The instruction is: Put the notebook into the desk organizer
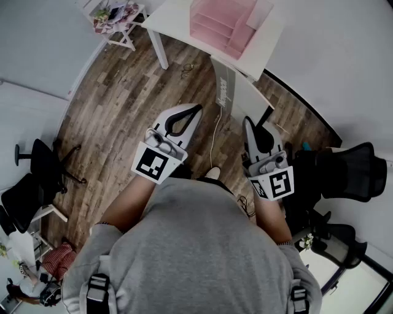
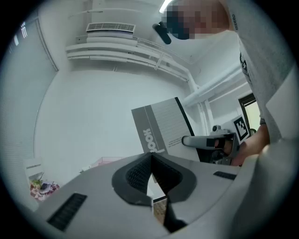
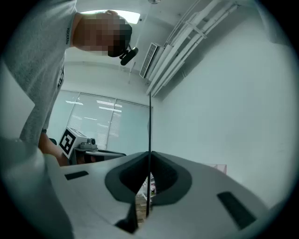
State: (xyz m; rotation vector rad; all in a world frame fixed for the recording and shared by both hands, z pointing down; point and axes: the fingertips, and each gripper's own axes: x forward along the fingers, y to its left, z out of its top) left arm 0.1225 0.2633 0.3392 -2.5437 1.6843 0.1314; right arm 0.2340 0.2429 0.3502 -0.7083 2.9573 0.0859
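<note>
Head view: a person in a grey sweatshirt holds both forearms forward and slightly apart over a wood floor [image 1: 116,104]. The left gripper [image 1: 198,109] points up and to the right, and the right gripper [image 1: 247,121] points up and a little to the left. The left gripper view shows that gripper's dark pads meeting at the tip with nothing between them. The right gripper view shows its jaws closed on the notebook [image 1: 230,92], which appears there edge-on as a thin dark line rising from the pads. From the left gripper view the notebook's grey cover with a dark spine strip stands upright, tilted slightly, with the right gripper clamping its lower right part. The notebook is in the air between the person and the white table [image 1: 169,18], its far end near the table's near edge. The pink desk organizer [image 1: 221,24] stands on that table as a set of stepped tiers; the notebook is outside it. Bare floor lies between the left gripper and the table leg, crossed by a thin cable [image 1: 215,132]. A black office chair [image 1: 350,172] stands close on the right, another chair [image 1: 37,165] well off to the left, and a small side table [image 1: 116,15] at the upper left.
</note>
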